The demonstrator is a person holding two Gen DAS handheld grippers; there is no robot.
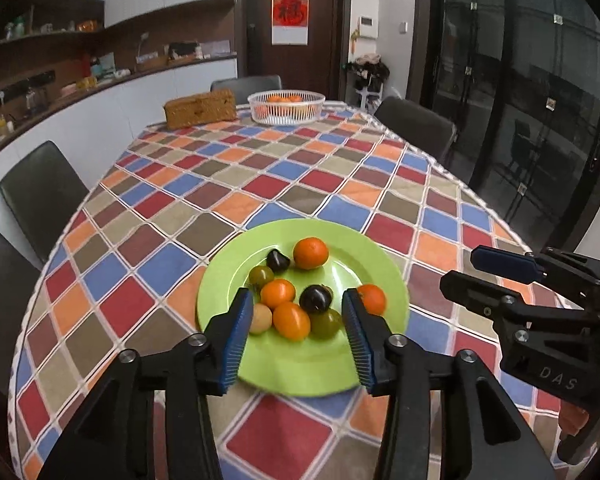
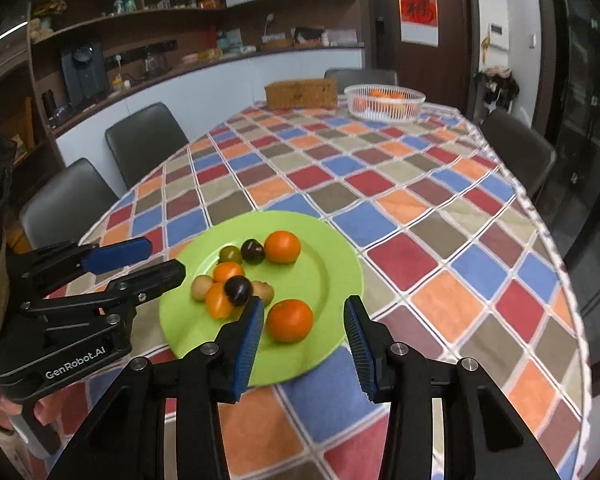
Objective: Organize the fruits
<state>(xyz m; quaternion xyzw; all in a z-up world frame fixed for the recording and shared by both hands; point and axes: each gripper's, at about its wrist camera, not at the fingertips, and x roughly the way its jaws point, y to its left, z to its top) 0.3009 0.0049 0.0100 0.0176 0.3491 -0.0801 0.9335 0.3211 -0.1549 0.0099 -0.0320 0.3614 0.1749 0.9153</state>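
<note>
I've got both grippers parked over the near end of the worktop (image 1: 260,168), right above the green plate (image 2: 332,276) where the loose fruit sits. My left gripper (image 1: 298,330) has its jaws spread wide and empty, framing the cluster of small fruit, which I'd say lines it up for a pick from that pile. My right gripper (image 2: 304,334) is just as wide and empty, with the near orange (image 2: 290,320) sitting between its blue pads, so that looks like its target.

Counting on the plate: two big oranges, the near one and the far orange (image 2: 282,246); two smaller orange fruits; two dark plums; two greenish fruits; one pale tan one. Nine in all, though the pile may hide something.

Far down the worktop stands a white basket (image 1: 286,107) already holding oranges, count unclear, with a woven box (image 1: 200,109) to its left. That basket is probably where the oranges belong.
</note>
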